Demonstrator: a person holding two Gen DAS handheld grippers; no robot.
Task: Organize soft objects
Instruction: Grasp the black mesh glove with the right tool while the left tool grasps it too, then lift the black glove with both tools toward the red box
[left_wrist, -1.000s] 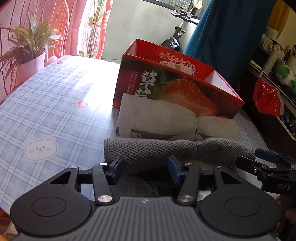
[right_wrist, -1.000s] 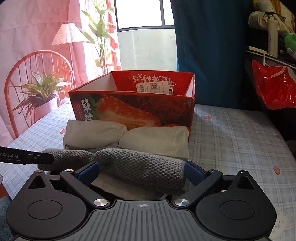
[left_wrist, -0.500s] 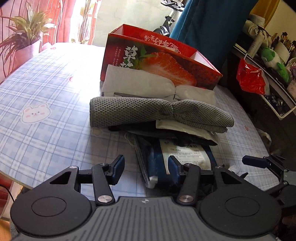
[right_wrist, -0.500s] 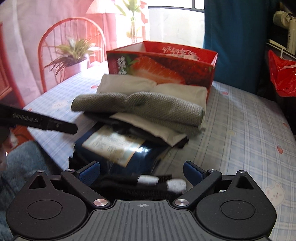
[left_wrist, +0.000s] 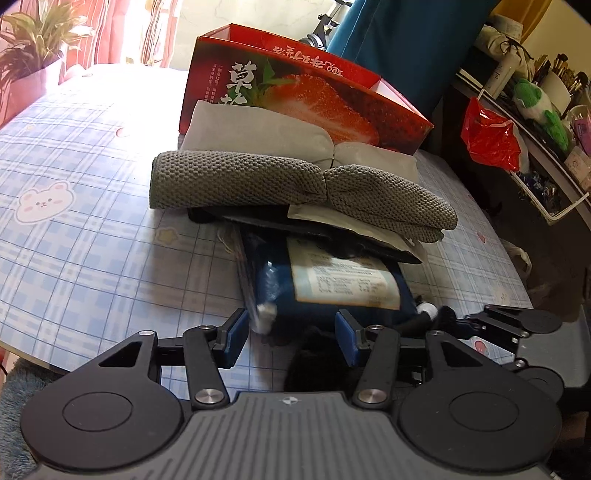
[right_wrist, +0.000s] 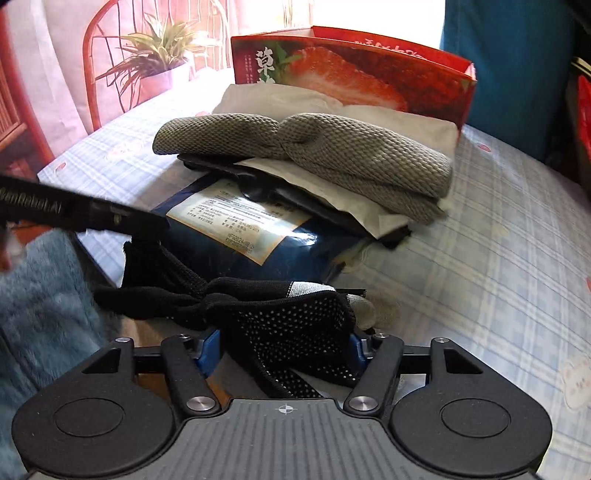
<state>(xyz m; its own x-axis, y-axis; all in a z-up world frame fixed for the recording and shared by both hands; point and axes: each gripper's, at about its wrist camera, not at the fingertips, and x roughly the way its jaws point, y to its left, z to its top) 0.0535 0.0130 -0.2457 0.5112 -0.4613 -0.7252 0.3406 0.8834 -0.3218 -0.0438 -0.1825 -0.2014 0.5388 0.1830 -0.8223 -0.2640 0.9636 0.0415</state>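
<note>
A grey knitted roll (left_wrist: 295, 188) (right_wrist: 306, 147) lies on a pale folded cloth (left_wrist: 258, 133) in front of the red strawberry box (left_wrist: 306, 88) (right_wrist: 351, 70). Under it lie dark flat items and a blue packet with a label (left_wrist: 332, 284) (right_wrist: 243, 225). A black mesh fabric piece (right_wrist: 291, 328) lies at the table's near edge between my right gripper's (right_wrist: 284, 350) fingers, which stand wide apart around it. My left gripper (left_wrist: 290, 334) is open just before the blue packet, with dark fabric (left_wrist: 314, 362) under it. My left gripper's tip (right_wrist: 122, 221) reaches the black fabric in the right wrist view.
The table (left_wrist: 92, 229) has a blue plaid cloth with bear prints. A potted plant (left_wrist: 26, 55) and red chair (right_wrist: 110, 44) stand at the left. A red bag (left_wrist: 491, 136) and shelf clutter are at the right. A blue fluffy rug (right_wrist: 40, 302) lies below the near edge.
Both grippers pulled back from the grey roll toward the table's near edge. The blue packet and black mesh fabric came into view; the black fabric now sits between my right gripper's fingers.
</note>
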